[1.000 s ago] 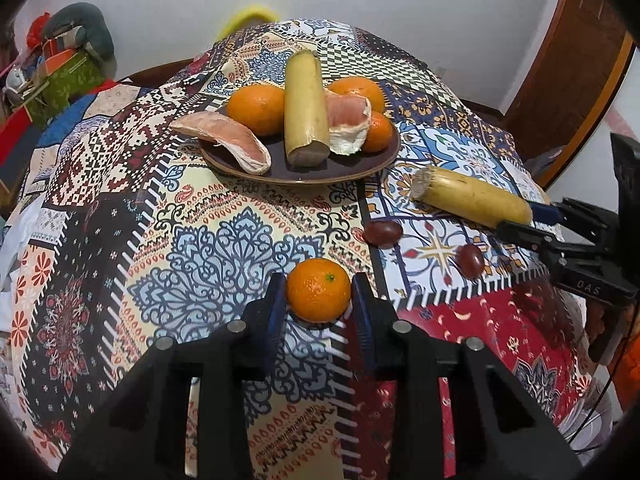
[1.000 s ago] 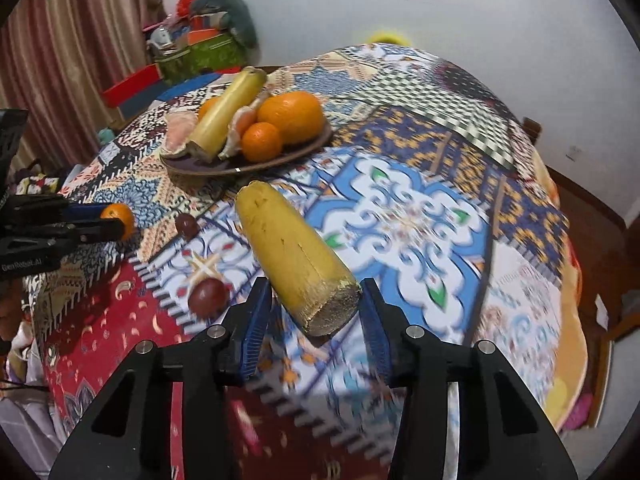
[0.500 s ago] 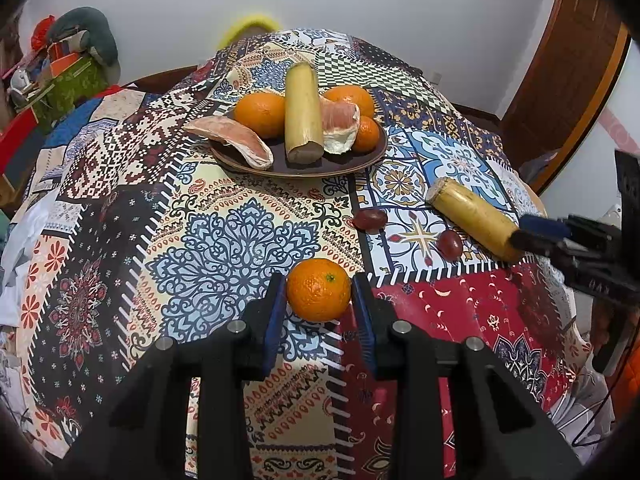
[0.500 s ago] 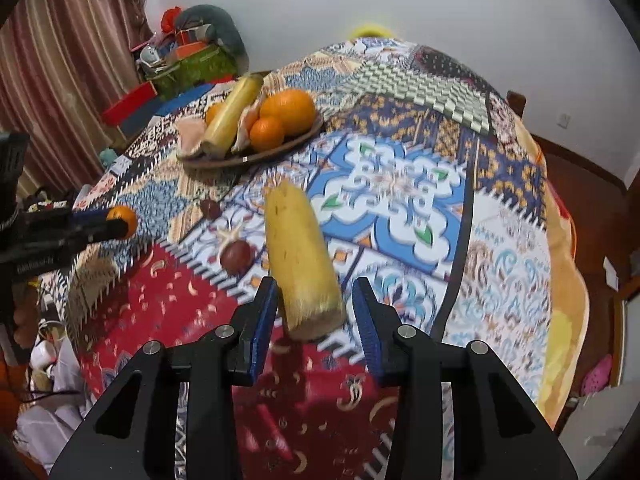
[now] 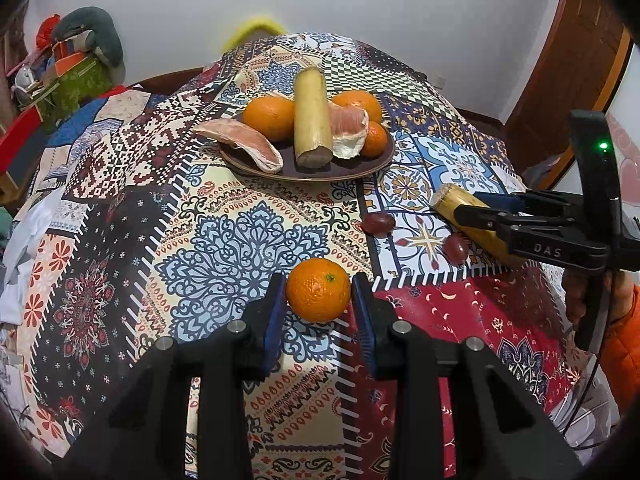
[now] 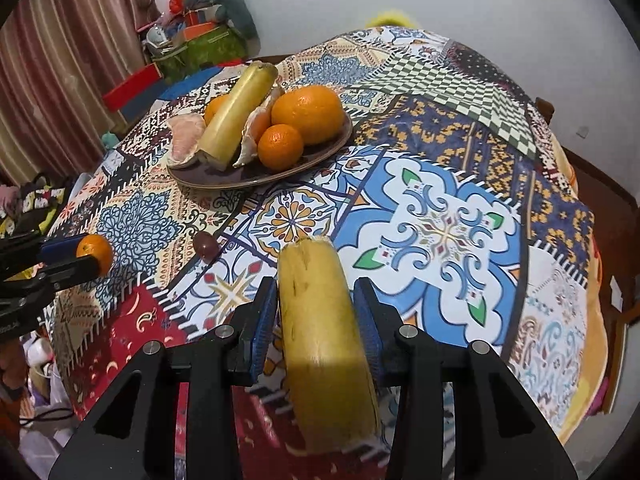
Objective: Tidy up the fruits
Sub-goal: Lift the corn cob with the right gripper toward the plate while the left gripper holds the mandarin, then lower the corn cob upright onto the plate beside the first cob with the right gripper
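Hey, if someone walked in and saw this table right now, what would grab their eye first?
Probably the loud multicoloured patchwork tablecloth covering the whole table. Next, the dark round plate toward the far side, piled with oranges, pink pomelo pieces and a yellow cane stick. Up front, the left gripper clamps a small round orange mandarin, and the right gripper holds a thick yellow peeled cane stick.

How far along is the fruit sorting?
Done: the plate already holds oranges, pomelo pieces and one yellow stalk. In hand: the left claw grips a small orange, and the right claw grips a second yellow stalk. Left: two dark red fruits lie on the tablecloth.
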`<state>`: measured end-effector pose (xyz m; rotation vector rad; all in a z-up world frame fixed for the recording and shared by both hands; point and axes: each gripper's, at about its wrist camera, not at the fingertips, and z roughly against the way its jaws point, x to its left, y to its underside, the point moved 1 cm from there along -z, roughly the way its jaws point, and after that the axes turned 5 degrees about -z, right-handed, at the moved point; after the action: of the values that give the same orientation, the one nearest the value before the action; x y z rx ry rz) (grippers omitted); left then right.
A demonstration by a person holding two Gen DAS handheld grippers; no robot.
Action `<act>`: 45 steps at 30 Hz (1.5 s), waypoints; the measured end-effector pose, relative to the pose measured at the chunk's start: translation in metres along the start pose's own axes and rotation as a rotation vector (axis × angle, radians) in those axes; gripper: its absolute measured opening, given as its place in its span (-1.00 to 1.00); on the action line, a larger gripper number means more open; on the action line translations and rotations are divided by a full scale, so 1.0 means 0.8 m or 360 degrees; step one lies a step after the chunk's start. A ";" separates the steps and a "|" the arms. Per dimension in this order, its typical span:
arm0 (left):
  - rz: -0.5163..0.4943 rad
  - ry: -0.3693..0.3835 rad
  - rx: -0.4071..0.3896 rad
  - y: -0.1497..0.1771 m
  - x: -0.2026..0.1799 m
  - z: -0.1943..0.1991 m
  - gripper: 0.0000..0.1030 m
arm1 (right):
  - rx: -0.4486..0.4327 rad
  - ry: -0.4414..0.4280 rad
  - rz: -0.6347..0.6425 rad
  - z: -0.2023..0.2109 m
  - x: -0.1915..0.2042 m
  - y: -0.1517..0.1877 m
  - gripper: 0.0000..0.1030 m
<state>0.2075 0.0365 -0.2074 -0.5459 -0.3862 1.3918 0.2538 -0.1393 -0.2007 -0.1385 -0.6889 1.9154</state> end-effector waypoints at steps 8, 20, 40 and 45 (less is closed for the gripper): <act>0.0004 0.0001 -0.0019 -0.004 0.000 0.003 -0.36 | 0.0053 -0.0024 0.0024 -0.012 0.003 0.000 -0.29; 0.0017 -0.0025 -0.0087 -0.018 0.010 0.015 -0.36 | -0.0192 0.0023 0.0039 0.045 0.009 -0.016 -0.32; 0.0039 -0.0064 -0.0231 -0.055 0.032 0.030 -0.36 | -0.0414 -0.0104 0.0090 0.069 0.056 -0.073 -0.32; 0.0058 -0.0079 -0.0252 -0.062 0.043 0.026 -0.36 | -0.0402 -0.0139 0.0100 0.055 0.071 -0.084 -0.32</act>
<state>0.2411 0.0692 -0.1640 -0.6515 -0.5320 1.4195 0.2654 -0.0882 -0.1176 -0.2382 -0.9954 1.8967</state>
